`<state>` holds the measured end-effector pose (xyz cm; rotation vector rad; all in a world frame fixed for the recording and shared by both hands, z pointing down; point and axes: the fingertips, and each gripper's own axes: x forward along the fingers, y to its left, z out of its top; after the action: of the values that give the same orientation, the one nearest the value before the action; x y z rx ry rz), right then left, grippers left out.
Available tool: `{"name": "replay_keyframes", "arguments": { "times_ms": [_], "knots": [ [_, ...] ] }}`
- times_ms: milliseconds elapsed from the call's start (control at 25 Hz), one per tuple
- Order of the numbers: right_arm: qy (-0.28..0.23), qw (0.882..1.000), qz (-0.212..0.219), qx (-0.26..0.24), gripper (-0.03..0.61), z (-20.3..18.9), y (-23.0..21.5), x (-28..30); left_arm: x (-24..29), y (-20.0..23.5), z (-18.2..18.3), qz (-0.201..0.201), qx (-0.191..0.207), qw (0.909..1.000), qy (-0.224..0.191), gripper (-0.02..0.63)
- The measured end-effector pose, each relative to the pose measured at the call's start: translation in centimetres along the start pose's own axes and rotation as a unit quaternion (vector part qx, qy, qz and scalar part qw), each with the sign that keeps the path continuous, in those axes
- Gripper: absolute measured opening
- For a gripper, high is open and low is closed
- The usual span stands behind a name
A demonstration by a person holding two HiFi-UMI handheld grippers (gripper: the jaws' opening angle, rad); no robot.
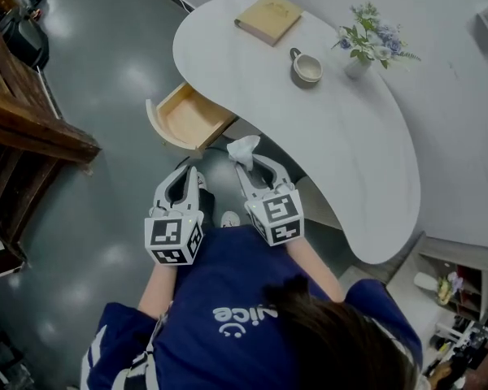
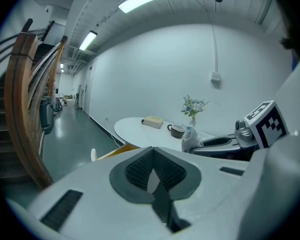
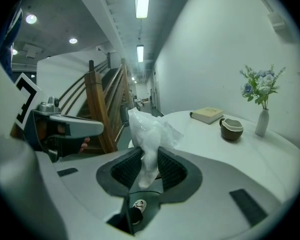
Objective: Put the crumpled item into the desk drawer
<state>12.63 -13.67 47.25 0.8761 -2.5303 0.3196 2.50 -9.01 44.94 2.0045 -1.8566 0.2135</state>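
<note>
Plainly, the crumpled item (image 1: 244,148), a white wad of thin wrap or tissue, sat pinched between the pads of the right gripper (image 1: 254,166). In the right gripper view its lower end was squeezed between the ribbed pads (image 3: 125,169) while its loose upper part (image 3: 149,129) stood up above the fingertips. The right jaws were closed on it, kept slightly apart only by the wad.

Ahead of those fingertips and a little to their left, the desk drawer (image 1: 187,119) stood pulled out from the curved edge of the white desk (image 1: 309,136), its wooden inside bare and open upward. Grey floor (image 1: 114,80) lay between the fingertips and the drawer front. The desk's edge ran close along the right side of the right fingers. A book (image 1: 268,17), a cup (image 1: 307,67) and a vase of flowers (image 1: 364,47) stood well beyond them on the desktop. A wooden staircase (image 1: 24,128) rose well off to the left of the left gripper (image 1: 189,173).

The left gripper's fingers met at their tips, with nothing between them, just beside the right gripper.
</note>
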Motion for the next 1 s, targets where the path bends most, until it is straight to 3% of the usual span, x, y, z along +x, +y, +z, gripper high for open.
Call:
{"name": "replay_keyframes", "arguments": {
  "times_ms": [280,1000],
  "knots": [
    [0.022,1.000,0.008,0.004,0.110,1.8,-0.8,4.9,4.2,5.2,1.2,0.018,-0.004,0.9996,0.020,0.005],
    [0.078,0.997,0.008,0.003,0.110,5.5,-0.7,16.4,13.2,15.9,5.9,-0.027,0.020,0.9988,0.037,0.005]
  ]
}}
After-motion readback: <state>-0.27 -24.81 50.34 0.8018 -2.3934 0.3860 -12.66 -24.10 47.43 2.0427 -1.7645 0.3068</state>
